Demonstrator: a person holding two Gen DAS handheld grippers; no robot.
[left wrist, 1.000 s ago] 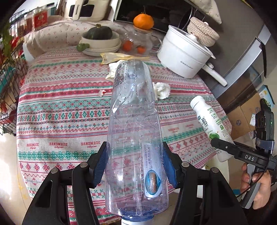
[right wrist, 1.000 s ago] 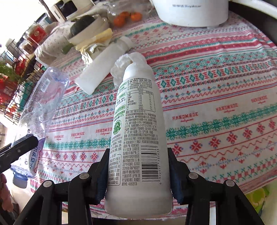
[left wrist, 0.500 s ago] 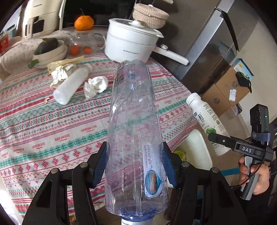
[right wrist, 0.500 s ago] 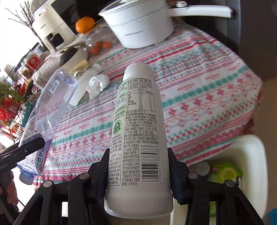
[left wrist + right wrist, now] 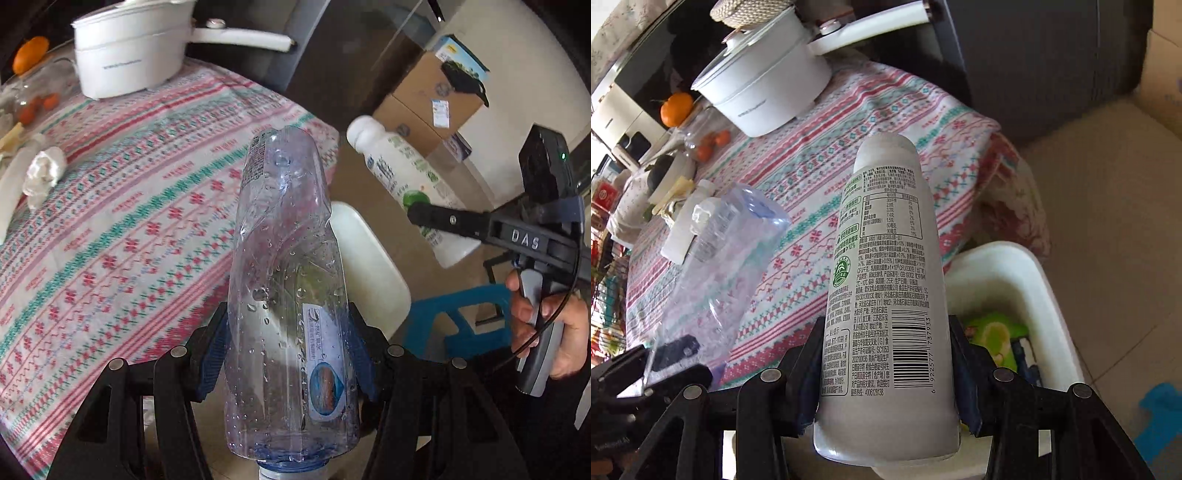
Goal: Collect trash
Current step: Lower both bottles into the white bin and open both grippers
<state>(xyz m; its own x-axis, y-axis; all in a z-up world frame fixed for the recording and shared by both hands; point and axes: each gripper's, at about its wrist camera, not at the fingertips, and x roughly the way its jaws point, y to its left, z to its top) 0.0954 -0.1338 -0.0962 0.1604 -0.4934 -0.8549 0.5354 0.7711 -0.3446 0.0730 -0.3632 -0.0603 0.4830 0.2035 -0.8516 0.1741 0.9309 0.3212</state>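
Bottles fill both grippers: left gripper (image 5: 288, 354) clamps a clear plastic bottle (image 5: 284, 295) at frame centre; right gripper (image 5: 886, 365) clamps a white drink bottle (image 5: 886, 295), white bin (image 5: 1049, 295) lower right.

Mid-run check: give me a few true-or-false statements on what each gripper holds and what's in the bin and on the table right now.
1. The left gripper is shut on a clear plastic bottle. True.
2. The right gripper is empty. False: it clamps a white drink bottle.
3. The white bin by the table is empty. False: green packaging lies inside.
4. A white pot stands on the tablecloth. True.
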